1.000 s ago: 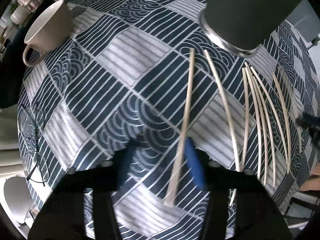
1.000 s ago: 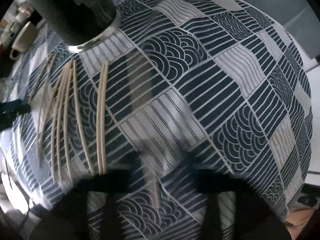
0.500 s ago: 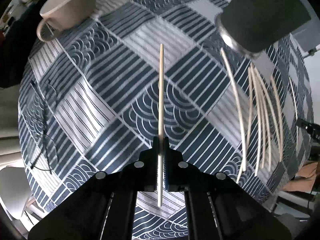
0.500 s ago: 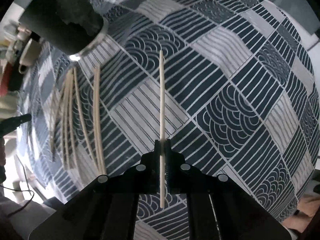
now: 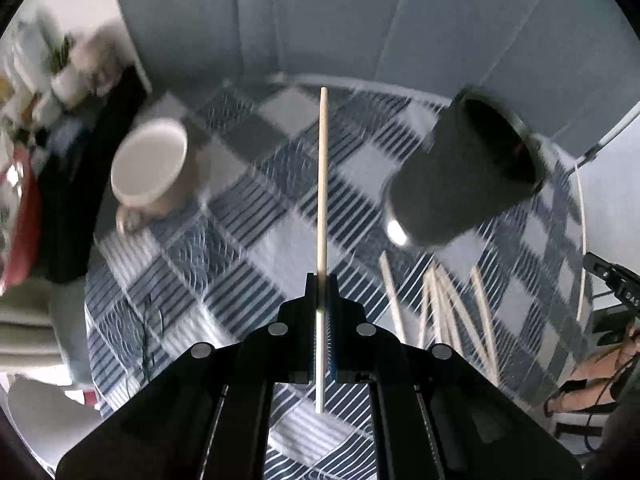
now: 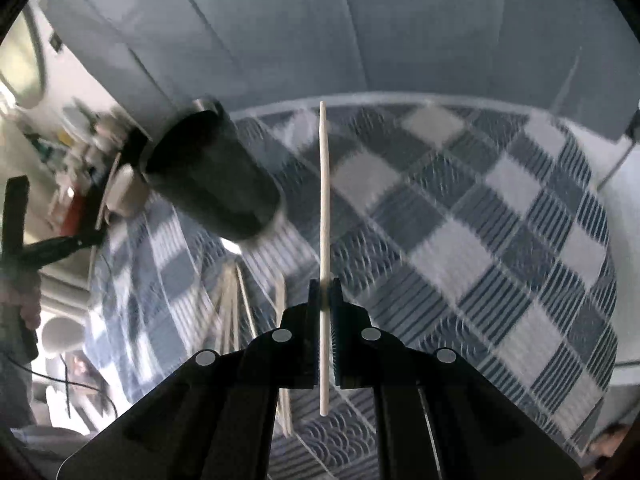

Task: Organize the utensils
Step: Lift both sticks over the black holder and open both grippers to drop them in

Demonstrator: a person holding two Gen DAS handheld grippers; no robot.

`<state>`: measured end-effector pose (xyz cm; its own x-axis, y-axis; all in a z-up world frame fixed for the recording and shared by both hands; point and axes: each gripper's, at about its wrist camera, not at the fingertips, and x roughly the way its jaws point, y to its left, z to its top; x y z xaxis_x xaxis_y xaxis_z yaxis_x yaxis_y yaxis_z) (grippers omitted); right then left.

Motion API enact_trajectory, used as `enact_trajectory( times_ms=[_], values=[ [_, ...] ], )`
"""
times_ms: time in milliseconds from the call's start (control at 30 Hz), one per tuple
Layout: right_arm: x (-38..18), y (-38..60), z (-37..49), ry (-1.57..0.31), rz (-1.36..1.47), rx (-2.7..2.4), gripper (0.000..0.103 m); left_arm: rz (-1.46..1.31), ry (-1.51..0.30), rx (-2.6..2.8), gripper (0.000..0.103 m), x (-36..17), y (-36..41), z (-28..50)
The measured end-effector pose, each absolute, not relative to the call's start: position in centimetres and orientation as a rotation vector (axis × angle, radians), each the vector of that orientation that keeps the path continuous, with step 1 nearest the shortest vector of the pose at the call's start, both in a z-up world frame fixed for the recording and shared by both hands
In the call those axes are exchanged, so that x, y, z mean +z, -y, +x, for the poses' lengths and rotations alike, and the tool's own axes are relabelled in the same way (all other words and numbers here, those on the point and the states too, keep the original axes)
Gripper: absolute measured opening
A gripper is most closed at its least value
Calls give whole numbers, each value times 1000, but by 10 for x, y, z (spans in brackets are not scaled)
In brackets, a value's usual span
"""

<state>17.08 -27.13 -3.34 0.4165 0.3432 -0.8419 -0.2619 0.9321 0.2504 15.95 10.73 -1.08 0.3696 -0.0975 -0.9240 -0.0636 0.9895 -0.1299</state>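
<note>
My left gripper [image 5: 321, 280] is shut on a pale wooden chopstick [image 5: 322, 184] that sticks out forward, high above the patterned tablecloth [image 5: 256, 216]. My right gripper [image 6: 325, 285] is shut on a second chopstick [image 6: 324, 188], also lifted off the table. A dark cylindrical cup [image 5: 464, 176] stands to the right of the left gripper and shows in the right wrist view as the dark cup [image 6: 212, 176] at the left. Several loose chopsticks [image 5: 444, 300] lie on the cloth below that cup, seen in the right wrist view as chopsticks [image 6: 236, 304].
A cream mug [image 5: 154, 168] stands at the far left of the table. Eyeglasses [image 5: 150, 332] lie on the cloth at the lower left. A pale wall [image 6: 320, 32] rises behind the table. The other gripper's dark body [image 6: 24, 240] and a hand show at the left edge.
Both grippers closed on a chopstick each and rose away from the table. The cloth now looks farther off, and the wall behind the table has come into view.
</note>
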Motion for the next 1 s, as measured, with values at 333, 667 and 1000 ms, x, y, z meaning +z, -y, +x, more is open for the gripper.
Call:
enact_trajectory(
  times_ms=[333, 667, 1000],
  values=[
    [29, 237, 195, -912, 97, 442, 5, -157, -1087, -65, 5, 41, -76, 204],
    [52, 191, 222, -806, 87, 516, 5, -157, -1050, -113, 5, 52, -33, 243],
    [46, 168, 239, -735, 96, 581, 5, -231, -941, -216, 5, 53, -12, 261]
  ],
)
